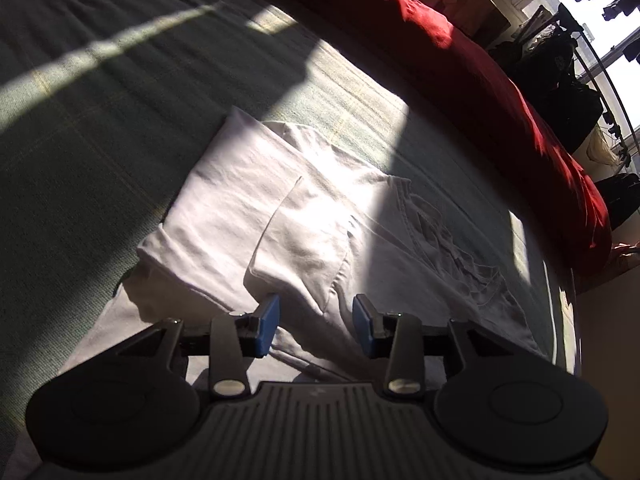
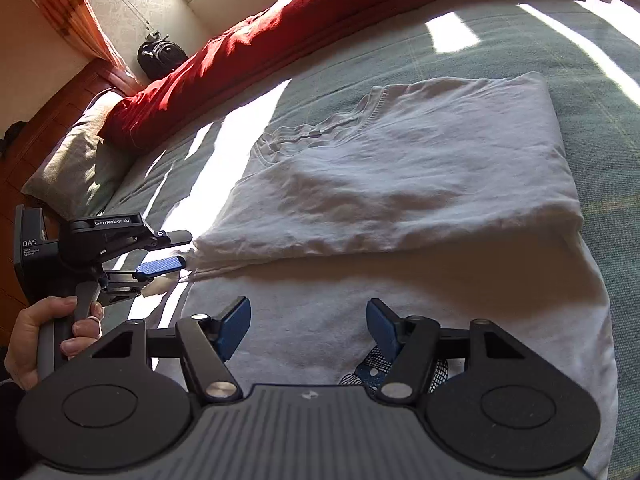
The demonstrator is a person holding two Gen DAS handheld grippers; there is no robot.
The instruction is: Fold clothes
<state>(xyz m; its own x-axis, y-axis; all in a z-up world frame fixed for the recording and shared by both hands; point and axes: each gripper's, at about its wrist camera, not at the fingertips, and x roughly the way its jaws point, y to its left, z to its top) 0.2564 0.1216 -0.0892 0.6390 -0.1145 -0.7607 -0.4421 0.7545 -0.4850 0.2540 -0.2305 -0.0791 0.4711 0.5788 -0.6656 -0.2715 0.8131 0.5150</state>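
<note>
A white T-shirt (image 2: 400, 184) lies on the green bedspread (image 2: 600, 92), its far part folded over onto the near part along a crosswise fold edge (image 2: 360, 254). My right gripper (image 2: 308, 324) hovers open over the near layer, with nothing between its blue pads (image 2: 236, 326). My left gripper (image 2: 176, 250), held by a hand (image 2: 36, 340), stands open just left of the fold's left corner and grips nothing. In the left wrist view my left gripper (image 1: 316, 320) is open above the shirt (image 1: 280, 216), near a folded sleeve (image 1: 304, 240).
A red duvet (image 2: 280, 28) runs along the far side of the bed, with a pillow (image 2: 76, 160) at its left end. A black backpack (image 2: 160, 58) and wooden furniture (image 2: 52, 128) stand beyond. Dark clothes hang on a rack (image 1: 560, 80) by the window. Strong sun patches cross the bedspread.
</note>
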